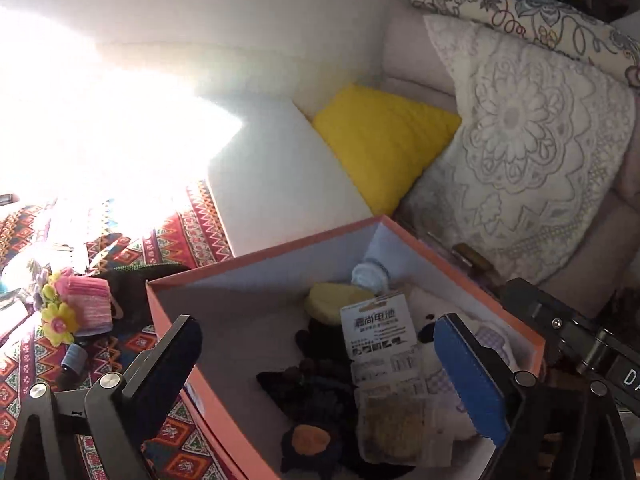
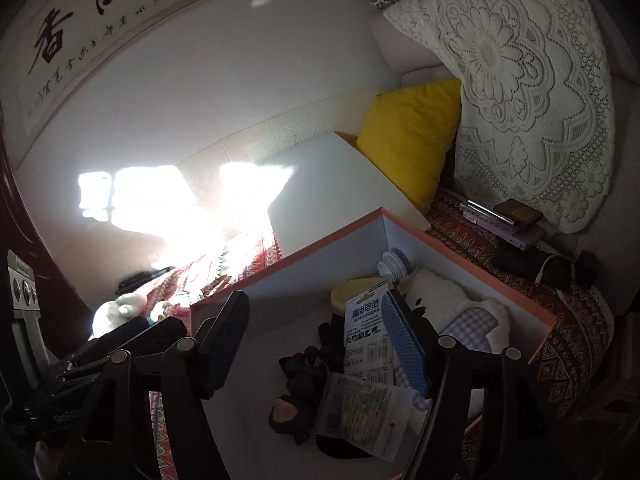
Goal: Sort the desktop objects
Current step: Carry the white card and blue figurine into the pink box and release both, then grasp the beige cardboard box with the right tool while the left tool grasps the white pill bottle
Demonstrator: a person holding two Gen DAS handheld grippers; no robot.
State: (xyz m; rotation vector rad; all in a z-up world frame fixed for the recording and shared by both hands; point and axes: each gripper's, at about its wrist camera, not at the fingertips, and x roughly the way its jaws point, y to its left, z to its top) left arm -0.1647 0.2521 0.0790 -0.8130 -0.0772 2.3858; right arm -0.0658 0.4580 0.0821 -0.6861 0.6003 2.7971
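Note:
An orange box (image 1: pixel 256 257) with a white inside sits on a patterned cloth. In it lie a battery pack (image 1: pixel 376 328), a clear sachet (image 1: pixel 394 426), a dark plush toy (image 1: pixel 312 400), a white plush (image 2: pixel 448 294) with checked fabric, a yellow round item (image 1: pixel 332 300) and a pale bottle cap (image 1: pixel 370 274). My left gripper (image 1: pixel 318 322) hangs open over the box with nothing pressed between its pads. My right gripper (image 2: pixel 316 300) is open too, above the same box (image 2: pixel 320 244), with the battery pack (image 2: pixel 364 328) and sachet (image 2: pixel 360 412) below it.
Left of the box lie a pink knitted piece with yellow flowers (image 1: pixel 86 304) and a small bottle (image 1: pixel 74 360). A yellow cushion (image 2: pixel 412 148) and a lace pillow (image 2: pixel 520 92) stand behind. Stacked cases (image 2: pixel 508 220) and a black charger (image 2: pixel 560 268) lie to the right.

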